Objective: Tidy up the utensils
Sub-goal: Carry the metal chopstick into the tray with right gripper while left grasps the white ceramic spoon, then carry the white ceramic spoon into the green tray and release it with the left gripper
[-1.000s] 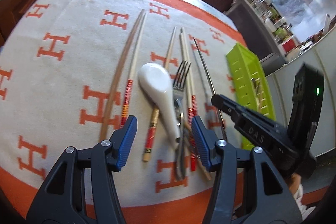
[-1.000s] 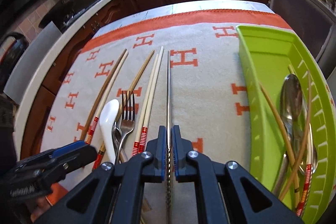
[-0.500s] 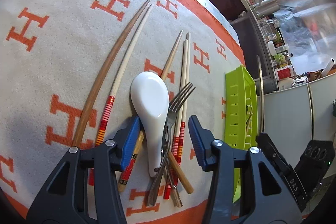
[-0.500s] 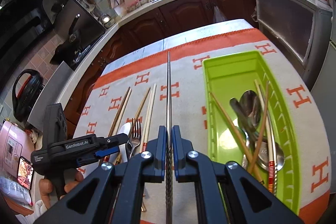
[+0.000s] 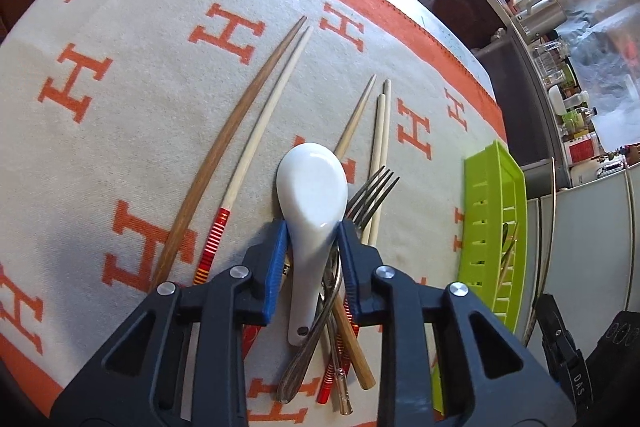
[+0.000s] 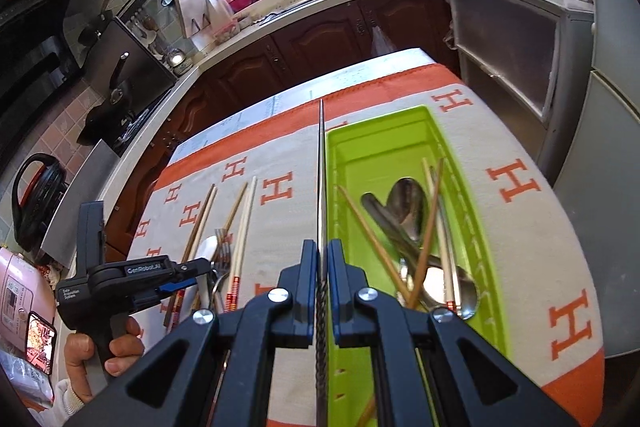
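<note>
My left gripper (image 5: 313, 233) is shut on the white ceramic spoon (image 5: 312, 195), its blue pads touching the neck on both sides. The spoon lies on a pile with a metal fork (image 5: 370, 193) and several chopsticks (image 5: 378, 143) on the orange-and-cream cloth. My right gripper (image 6: 320, 253) is shut on a metal chopstick (image 6: 321, 163), held in the air above the left wall of the green tray (image 6: 384, 131). The tray holds metal spoons (image 6: 408, 203) and several chopsticks. The left gripper also shows in the right wrist view (image 6: 188, 273).
Two long chopsticks (image 5: 256, 123) lie left of the pile. The green tray (image 5: 494, 227) stands at the cloth's right side in the left wrist view. Kitchen cabinets, a sink and a counter ring the table. A pale cabinet stands close on the right.
My left gripper has moved forward and shut on the white spoon. My right gripper has lifted the metal chopstick and carried it right, over the tray's left wall.
</note>
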### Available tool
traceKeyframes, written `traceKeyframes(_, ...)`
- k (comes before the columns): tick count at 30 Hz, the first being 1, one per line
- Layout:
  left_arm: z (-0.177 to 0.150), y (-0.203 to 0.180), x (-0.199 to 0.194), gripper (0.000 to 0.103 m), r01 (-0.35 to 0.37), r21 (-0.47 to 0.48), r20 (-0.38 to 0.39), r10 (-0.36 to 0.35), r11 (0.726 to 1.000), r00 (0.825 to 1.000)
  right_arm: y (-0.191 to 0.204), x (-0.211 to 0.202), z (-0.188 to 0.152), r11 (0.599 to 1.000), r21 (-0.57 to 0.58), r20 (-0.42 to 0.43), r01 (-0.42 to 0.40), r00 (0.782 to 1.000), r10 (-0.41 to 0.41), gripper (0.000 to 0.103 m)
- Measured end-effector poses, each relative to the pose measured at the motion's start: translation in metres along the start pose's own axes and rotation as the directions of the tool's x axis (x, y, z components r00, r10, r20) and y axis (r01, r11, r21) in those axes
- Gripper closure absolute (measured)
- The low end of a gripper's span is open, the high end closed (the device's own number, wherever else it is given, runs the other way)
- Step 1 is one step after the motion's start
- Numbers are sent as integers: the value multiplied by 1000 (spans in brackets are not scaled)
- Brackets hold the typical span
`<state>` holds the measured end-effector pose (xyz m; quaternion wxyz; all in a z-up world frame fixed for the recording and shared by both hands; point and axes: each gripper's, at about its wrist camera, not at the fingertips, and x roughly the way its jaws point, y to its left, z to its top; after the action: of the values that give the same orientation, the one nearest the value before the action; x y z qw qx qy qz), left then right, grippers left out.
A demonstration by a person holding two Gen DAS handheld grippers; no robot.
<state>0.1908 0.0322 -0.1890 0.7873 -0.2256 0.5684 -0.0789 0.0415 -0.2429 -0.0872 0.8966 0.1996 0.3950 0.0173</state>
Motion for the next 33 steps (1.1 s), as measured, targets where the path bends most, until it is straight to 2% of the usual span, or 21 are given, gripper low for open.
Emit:
traceKeyframes(6, -8, -9, -13, 82, -39, 66, 39, 37, 997, 999, -19, -4, -6, 995, 8, -2, 100, 995, -100, 98)
traceKeyframes(8, -12, -15, -17, 82, -48, 94, 53, 43, 994, 998, -26, -1, -10, 990, 11, -18, 140, 990, -140, 97)
traceKeyframes(13, -21, -25, -27, 84, -47, 155, 78, 35, 987, 996, -35, 7, -19, 985, 7, -86, 175, 981, -174, 97)
traceKeyframes(23, -40, -36, -52, 89, -30, 234, 135, -2, 972, 991, -37, -2, -22, 990, 25, -71, 140, 988, -138, 97)
traceKeyframes(26, -41, -36, -47, 97, -21, 234, 114, -6, 972, 994, -38, -1, -24, 991, 31, -77, 130, 989, -127, 97)
traceKeyframes(29, -42, -35, -37, 98, -26, 237, 79, 7, 971, 997, -39, -3, -25, 991, 32, -77, 129, 989, -126, 97)
traceKeyframes(33, -45, -37, -30, 98, -37, 251, 72, 19, 967, 997, -41, -5, -25, 991, 36, -73, 129, 989, -126, 97)
